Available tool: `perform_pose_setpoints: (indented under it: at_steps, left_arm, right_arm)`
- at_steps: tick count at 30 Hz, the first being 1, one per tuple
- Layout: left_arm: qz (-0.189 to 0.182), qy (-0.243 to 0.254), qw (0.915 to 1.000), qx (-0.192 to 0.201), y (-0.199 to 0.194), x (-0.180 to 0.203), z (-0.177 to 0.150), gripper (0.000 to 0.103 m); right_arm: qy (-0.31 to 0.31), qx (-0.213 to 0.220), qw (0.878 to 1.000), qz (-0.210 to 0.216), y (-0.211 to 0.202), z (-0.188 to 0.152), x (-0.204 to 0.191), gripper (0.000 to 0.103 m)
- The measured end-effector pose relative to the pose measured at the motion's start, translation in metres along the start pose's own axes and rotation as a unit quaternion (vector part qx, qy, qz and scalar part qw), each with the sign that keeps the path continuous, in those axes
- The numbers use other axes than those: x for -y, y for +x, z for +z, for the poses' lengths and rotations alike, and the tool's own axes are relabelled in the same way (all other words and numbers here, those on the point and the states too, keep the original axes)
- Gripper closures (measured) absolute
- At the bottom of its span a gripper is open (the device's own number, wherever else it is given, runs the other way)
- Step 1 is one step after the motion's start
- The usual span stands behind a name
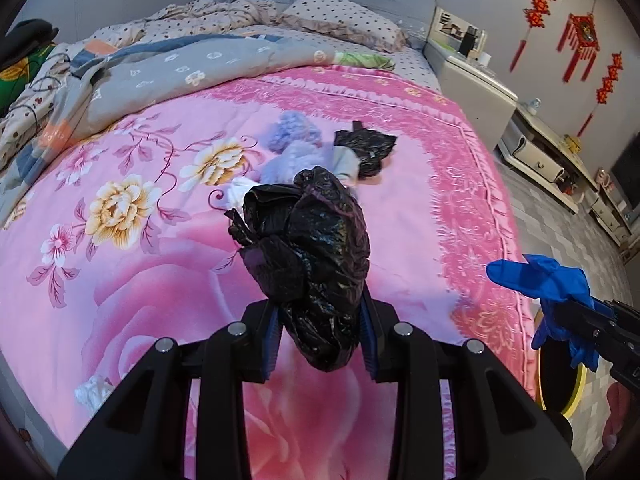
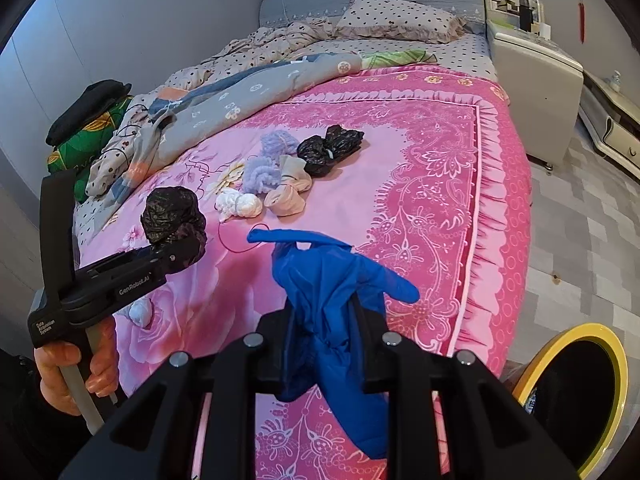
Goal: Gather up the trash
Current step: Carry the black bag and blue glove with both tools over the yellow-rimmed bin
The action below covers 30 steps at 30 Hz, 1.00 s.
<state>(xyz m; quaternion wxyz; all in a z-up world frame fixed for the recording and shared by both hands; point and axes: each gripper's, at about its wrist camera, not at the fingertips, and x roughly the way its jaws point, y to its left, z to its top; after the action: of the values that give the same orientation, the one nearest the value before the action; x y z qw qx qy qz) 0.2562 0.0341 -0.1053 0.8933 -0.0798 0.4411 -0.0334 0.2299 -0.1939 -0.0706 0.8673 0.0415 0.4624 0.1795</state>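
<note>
My left gripper [image 1: 320, 332] is shut on a crumpled black plastic bag [image 1: 312, 256] and holds it above the pink bedspread [image 1: 120, 280]; the bag also shows in the right wrist view [image 2: 174, 220]. My right gripper [image 2: 320, 344] is shut on a blue rubber glove [image 2: 332, 292], held over the bed's near right edge; the glove also shows in the left wrist view [image 1: 548, 284]. A yellow-rimmed bin [image 2: 576, 396] stands on the floor below right of the bed. Another black bag [image 2: 330, 148] lies mid-bed.
Lilac fluffy balls [image 2: 260, 168], rolled socks [image 2: 288, 192] and a white wad [image 2: 240, 204] lie mid-bed. A second white wad [image 1: 94, 390] lies near the bed's front left. Crumpled quilts [image 2: 240, 92] and pillows cover the far half. A white bedside cabinet [image 2: 536, 80] stands at the right.
</note>
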Motion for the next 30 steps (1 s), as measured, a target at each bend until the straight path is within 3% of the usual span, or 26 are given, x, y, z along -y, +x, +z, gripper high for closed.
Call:
perform_pose_setpoints:
  at_steps: [18, 30]
  left_arm:
    - [-0.065, 0.063, 0.9958, 0.012, -0.061, 0.108, -0.008, 0.072]
    - [-0.113, 0.117, 0.9866, 0.005, -0.079, 0.196, -0.016, 0.072]
  right_arm:
    - [0.056, 0.066, 0.996, -0.033, -0.100, -0.027, 0.068, 0.082]
    - [0.101, 0.098, 0.987, -0.074, -0.156, -0.049, 0.127, 0.082]
